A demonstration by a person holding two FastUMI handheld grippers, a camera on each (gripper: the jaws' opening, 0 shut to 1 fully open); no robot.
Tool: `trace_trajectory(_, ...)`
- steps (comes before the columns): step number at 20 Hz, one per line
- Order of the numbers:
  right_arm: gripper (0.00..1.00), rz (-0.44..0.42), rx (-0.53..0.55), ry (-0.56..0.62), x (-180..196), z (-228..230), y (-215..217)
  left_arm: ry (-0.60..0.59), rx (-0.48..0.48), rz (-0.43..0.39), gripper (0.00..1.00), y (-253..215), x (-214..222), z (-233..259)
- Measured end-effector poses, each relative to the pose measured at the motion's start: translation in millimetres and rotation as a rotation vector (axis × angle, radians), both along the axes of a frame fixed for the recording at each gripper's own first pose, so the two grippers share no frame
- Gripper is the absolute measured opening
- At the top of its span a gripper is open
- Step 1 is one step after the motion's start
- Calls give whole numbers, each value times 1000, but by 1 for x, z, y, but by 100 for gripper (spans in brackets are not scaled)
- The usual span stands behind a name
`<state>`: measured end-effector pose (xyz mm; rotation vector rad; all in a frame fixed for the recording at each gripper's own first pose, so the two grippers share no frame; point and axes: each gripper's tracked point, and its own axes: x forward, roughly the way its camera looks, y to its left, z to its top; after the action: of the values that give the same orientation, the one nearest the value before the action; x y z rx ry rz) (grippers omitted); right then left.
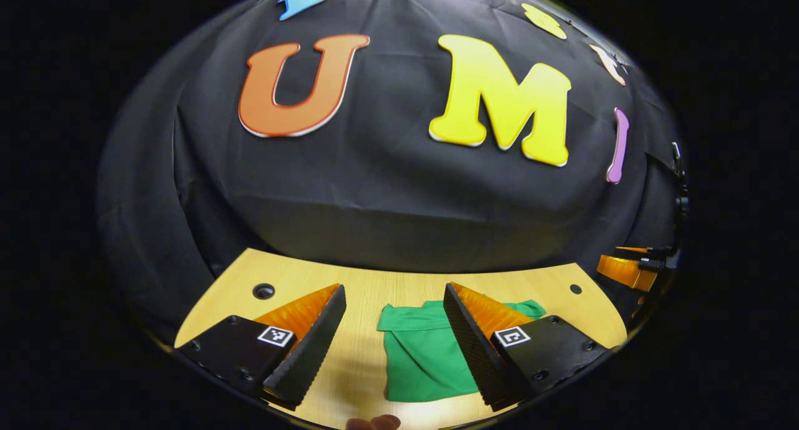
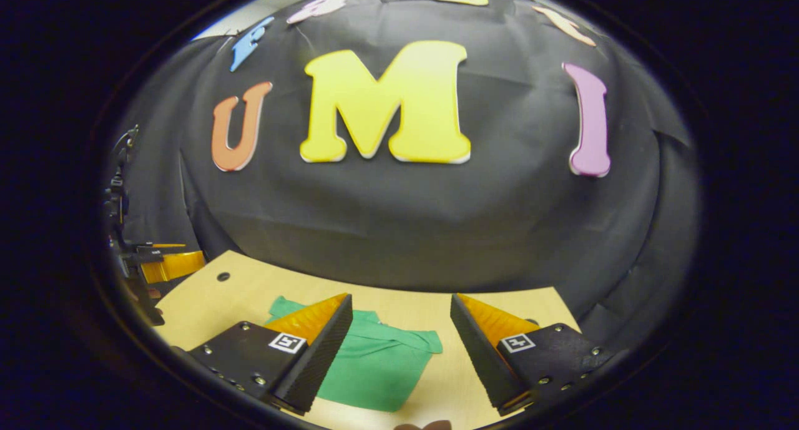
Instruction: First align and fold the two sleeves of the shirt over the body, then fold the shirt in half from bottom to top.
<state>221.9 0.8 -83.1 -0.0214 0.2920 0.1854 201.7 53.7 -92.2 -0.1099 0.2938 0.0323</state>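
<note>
Because the shirt (image 1: 424,355) is soft, light cloth lying compactly on the table (image 1: 387,280), it likely slumps unless pinched at an edge or corner. Left gripper (image 1: 393,349) and right gripper (image 2: 399,355) hang above it, jaws spread, grasping nothing.

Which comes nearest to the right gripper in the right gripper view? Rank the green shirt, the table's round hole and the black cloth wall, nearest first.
1. Green shirt, lying on the table between the right gripper fingers, toward the left one.
2. Round hole, at the table's far left corner.
3. Black cloth wall, behind the table's far edge.
</note>
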Motion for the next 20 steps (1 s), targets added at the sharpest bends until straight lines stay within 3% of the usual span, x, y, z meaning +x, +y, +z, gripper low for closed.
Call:
trace_trajectory(3,97,7,-21,-100,-52,50,8,-114,73,8,98,-7,-37,63)
trace_trajectory(6,94,-47,-45,-177,-98,86,9,-211,155,16,98,-14,-78,113)
trace_trajectory(9,94,-69,-28,-274,-149,124,12,-273,163,46,98,-26,-121,144)
trace_trajectory(13,96,-70,15,-365,-200,150,22,-311,142,55,98,-46,-177,160)
trace_trajectory(20,96,-84,-9,-330,-255,131,23,-293,125,24,98,-75,-229,141)
